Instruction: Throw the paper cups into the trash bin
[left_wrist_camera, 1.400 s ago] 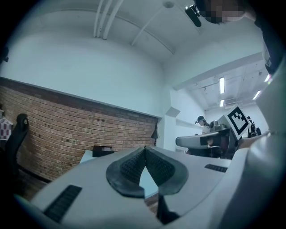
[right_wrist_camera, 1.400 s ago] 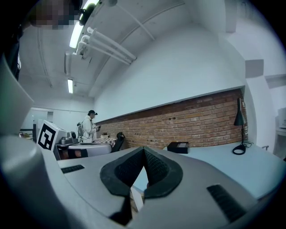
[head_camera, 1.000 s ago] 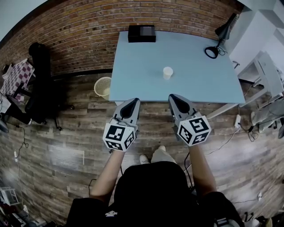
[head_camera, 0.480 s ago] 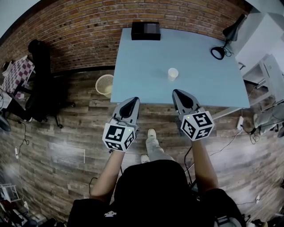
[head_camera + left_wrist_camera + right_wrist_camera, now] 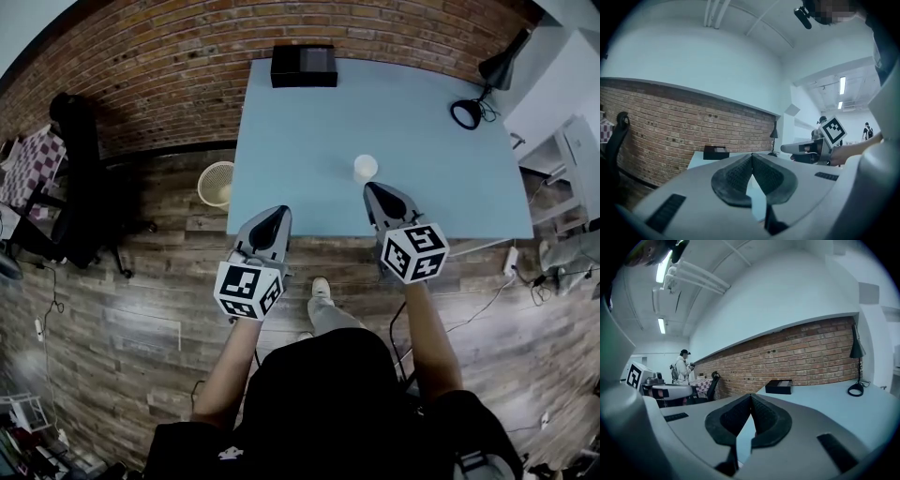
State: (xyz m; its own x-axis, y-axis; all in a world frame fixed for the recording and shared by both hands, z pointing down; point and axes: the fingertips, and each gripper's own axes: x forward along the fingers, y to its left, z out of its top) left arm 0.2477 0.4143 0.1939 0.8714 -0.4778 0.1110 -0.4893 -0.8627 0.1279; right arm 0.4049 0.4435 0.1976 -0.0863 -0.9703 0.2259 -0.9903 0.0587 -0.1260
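A white paper cup stands upright on the light blue table, near its front edge. My right gripper is shut and empty, its tip just in front of the cup. My left gripper is shut and empty too, at the table's front left edge. A woven trash bin stands on the floor beside the table's left front corner. In the right gripper view the jaws meet with nothing between them, and the cup is hidden. The left gripper view shows closed jaws as well.
A black box lies at the table's far edge and a black desk lamp stands at its far right. A brick wall runs behind. A black chair is on the left, white shelving on the right. A person stands far off.
I have stepped closer to the table. My right gripper moved forward over the table's front edge, close to the cup. The left gripper stayed near the table's front edge.
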